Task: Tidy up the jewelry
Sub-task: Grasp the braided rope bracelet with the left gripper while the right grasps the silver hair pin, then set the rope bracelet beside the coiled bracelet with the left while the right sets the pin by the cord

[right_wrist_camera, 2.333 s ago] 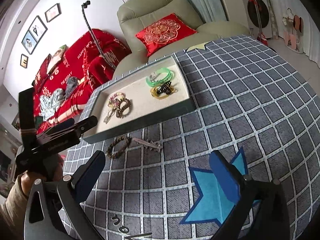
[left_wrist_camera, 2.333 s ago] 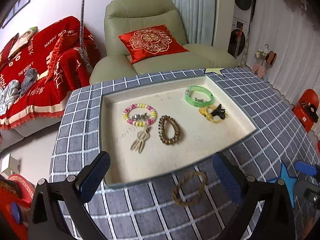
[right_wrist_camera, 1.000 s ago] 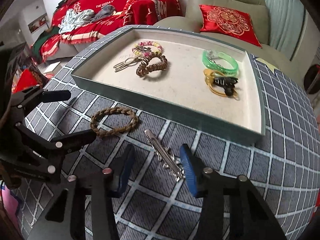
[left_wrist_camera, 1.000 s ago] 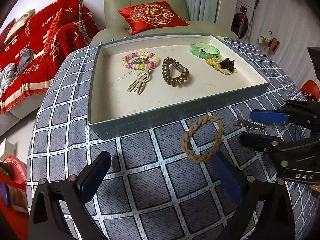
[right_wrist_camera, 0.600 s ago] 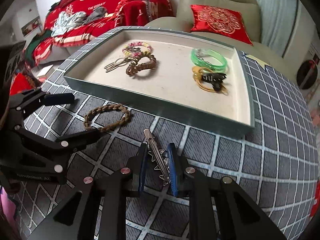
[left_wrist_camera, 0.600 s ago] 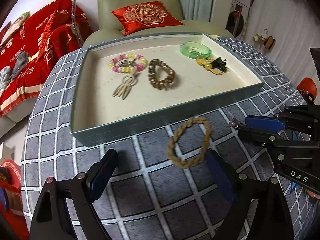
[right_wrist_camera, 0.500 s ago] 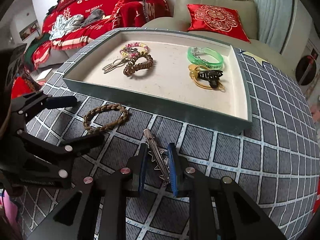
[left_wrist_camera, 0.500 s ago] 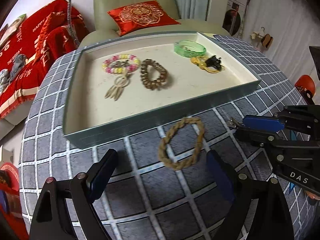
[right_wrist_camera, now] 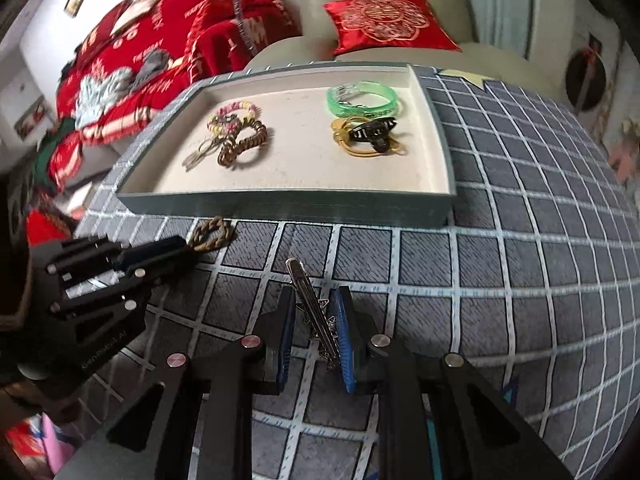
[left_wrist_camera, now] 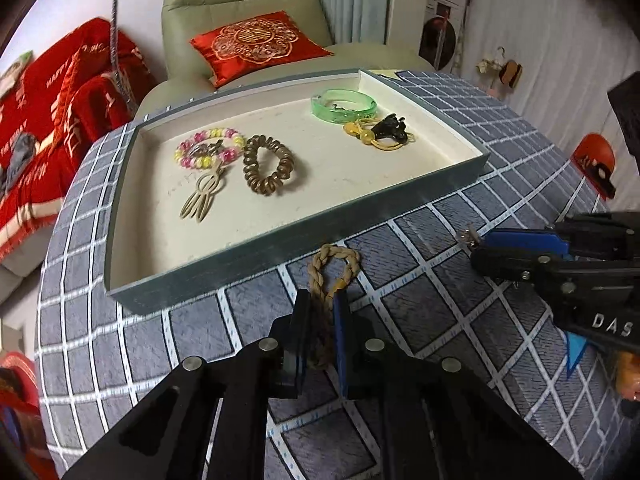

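Half a second back the left gripper (left_wrist_camera: 322, 312) stood wide around the rope bracelet (left_wrist_camera: 334, 268), now pinched just before the tray (left_wrist_camera: 280, 240); beside it, the right gripper (right_wrist_camera: 316, 316) holds the hair clip (right_wrist_camera: 312, 304), both ready for lifting in.

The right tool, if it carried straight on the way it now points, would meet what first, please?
Probably the near wall of the tray. The right tool, shut on the silver hair clip, points across bare tablecloth toward that wall. Its height above the cloth is unclear, so it might pass over the rim.
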`<state>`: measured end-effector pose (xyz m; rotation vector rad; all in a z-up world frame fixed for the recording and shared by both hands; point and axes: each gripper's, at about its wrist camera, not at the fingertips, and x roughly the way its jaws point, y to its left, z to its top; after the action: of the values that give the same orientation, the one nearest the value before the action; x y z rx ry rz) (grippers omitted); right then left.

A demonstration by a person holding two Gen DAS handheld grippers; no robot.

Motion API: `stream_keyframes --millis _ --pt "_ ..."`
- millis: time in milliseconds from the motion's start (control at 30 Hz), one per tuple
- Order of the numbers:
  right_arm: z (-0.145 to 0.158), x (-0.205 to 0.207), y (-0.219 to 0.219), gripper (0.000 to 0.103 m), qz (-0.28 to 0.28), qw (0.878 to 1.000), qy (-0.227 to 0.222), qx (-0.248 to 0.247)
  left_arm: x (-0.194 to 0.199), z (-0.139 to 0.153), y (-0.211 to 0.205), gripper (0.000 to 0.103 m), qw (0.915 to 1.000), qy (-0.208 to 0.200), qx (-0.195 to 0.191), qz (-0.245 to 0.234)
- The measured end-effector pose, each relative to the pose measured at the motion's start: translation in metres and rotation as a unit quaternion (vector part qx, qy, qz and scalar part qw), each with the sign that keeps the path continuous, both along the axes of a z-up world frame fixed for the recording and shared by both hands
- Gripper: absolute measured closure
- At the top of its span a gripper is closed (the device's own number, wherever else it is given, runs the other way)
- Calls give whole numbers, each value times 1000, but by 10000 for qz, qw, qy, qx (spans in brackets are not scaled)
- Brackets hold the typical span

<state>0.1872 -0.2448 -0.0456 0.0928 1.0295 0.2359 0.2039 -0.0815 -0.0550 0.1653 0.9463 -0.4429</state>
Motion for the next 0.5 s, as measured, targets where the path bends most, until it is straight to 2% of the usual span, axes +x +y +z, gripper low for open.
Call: stream_keyframes --millis 267,500 --pt "17 -13 -2 81 -91 9988 -51 482 -11 23 22 76 9984 -9 -545 172" --pt "35 -15 0 81 -127 9981 -165 582 -13 48 37 76 9966 -238 -758 231"
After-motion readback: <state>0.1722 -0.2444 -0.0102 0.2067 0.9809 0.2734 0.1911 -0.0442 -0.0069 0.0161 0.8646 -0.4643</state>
